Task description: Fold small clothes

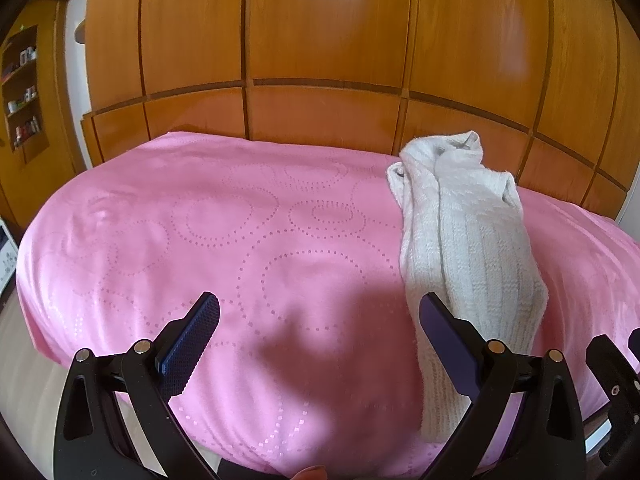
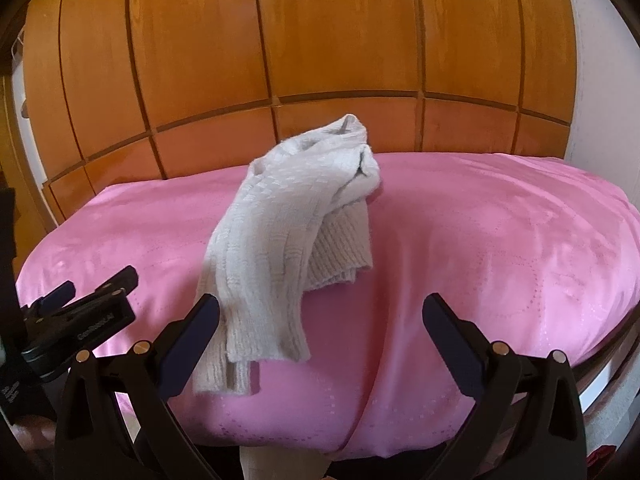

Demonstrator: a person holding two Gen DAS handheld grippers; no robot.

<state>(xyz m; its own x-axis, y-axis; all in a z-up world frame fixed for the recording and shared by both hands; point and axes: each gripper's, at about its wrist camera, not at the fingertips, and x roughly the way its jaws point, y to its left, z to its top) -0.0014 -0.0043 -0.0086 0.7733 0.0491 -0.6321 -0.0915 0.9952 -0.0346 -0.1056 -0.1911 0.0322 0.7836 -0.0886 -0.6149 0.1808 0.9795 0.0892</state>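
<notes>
**Ana:** On the pink bedspread (image 1: 200, 240) lies the one garment, a white knitted sweater (image 1: 460, 232), small, folded lengthwise into a long narrow bundle.

**Rui:** How does the knit look?

**Ana:** Ribbed and cabled in vertical bands, fuzzy at the edges. From the right wrist view the sweater (image 2: 280, 216) runs from the far side of the bed toward the near edge, bending slightly; a ribbed hem or cuff sticks out from under the top layer on its right side, and the collar end is bunched up at the far end, near the wooden panelling (image 1: 320, 40).

**Rui:** And the grippers?

**Ana:** The left gripper (image 1: 320, 316) has its jaws spread wide with nothing between them; its right finger sits just in front of the sweater's near end, and whether it touches I cannot tell. The right gripper (image 2: 320, 316) is likewise spread wide and empty, with the near end of the sweater lying by its left finger. The left gripper (image 2: 80, 304) also shows at the left edge of the right wrist view, over the bedspread (image 2: 500, 240).
</notes>
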